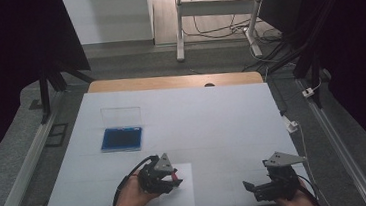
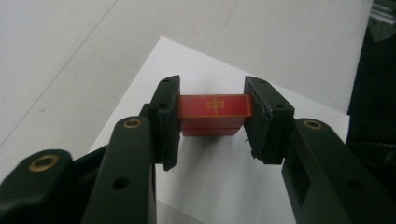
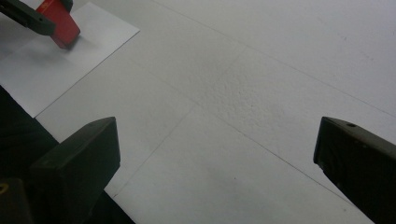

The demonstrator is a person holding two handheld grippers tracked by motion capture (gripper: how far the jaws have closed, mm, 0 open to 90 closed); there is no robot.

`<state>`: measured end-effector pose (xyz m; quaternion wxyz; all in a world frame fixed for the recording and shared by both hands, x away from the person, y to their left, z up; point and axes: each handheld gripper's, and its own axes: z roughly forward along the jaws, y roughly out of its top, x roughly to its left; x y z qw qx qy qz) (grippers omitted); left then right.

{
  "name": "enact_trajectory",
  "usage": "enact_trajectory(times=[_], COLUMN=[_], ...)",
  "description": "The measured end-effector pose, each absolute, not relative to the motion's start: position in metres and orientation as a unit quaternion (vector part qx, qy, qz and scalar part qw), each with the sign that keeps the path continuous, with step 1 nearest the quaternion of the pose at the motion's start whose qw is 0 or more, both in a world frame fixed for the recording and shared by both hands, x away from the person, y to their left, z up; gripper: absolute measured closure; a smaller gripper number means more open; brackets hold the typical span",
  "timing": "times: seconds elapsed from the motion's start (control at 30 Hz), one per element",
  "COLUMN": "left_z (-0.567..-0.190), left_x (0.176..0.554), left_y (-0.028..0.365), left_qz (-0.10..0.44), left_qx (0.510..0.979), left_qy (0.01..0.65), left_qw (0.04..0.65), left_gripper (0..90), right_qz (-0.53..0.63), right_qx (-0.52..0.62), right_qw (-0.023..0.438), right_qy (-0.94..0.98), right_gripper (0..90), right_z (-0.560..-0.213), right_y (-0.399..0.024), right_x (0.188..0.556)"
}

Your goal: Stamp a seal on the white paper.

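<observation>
My left gripper (image 2: 212,119) is shut on a small red block (image 2: 214,113) with a gold character on its top face. Both pads press its ends. It hangs just above a white sheet of paper (image 2: 205,182). From above, the left gripper (image 1: 170,177) sits near the table's front edge over that sheet (image 1: 179,196), with a bit of the red block (image 1: 175,174) showing. The red block (image 3: 60,23) also appears at the upper left of the right gripper view. My right gripper (image 1: 252,188) rests at the front right, jaws wide apart, with only bare table between them (image 3: 217,154).
A blue tray (image 1: 121,139) with an upright clear lid (image 1: 121,115) stands on the white table (image 1: 197,122) at the left middle. Beyond the table's wooden far edge (image 1: 174,81) are desk legs and cables on the floor. A white plug (image 1: 291,123) lies off the right edge.
</observation>
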<state>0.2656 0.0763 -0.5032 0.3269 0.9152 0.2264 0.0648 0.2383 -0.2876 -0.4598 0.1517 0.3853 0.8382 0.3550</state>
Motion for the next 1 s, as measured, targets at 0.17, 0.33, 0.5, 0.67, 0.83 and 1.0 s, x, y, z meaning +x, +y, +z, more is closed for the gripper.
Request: enact_trajectory(times=[0.17,0.33,0.5,0.67,0.83,1.0], left_z=[-0.507,-0.509,-0.512,-0.512,-0.513,-0.514], left_x=[0.264,0.262,0.259,0.253,0.252,0.258], left_y=[0.075,0.076,0.077,0.074,0.074,0.079], left_qz=[0.071,0.072,0.082,0.105,0.106,0.08], left_qx=[0.917,0.912,0.908,0.91,0.909,0.906], left_qy=[0.224,0.232,0.232,0.226,0.228,0.235], left_qw=[0.323,0.33,0.338,0.331,0.333,0.344], left_gripper=[58.0,58.4,58.6,58.8,58.8,58.8], right_qz=[0.356,0.355,0.355,0.352,0.351,0.351], right_qx=[0.385,0.384,0.384,0.384,0.384,0.384], right_qw=[0.152,0.152,0.152,0.151,0.151,0.151], right_qy=[0.838,0.839,0.839,0.84,0.841,0.841], right_gripper=[0.7,0.7,0.7,0.7,0.7,0.7], right_z=[-0.46,-0.46,-0.46,-0.46,-0.46,-0.46], right_y=[-0.288,-0.287,-0.287,-0.287,-0.287,-0.287], right_x=[0.238,0.238,0.238,0.239,0.239,0.239])
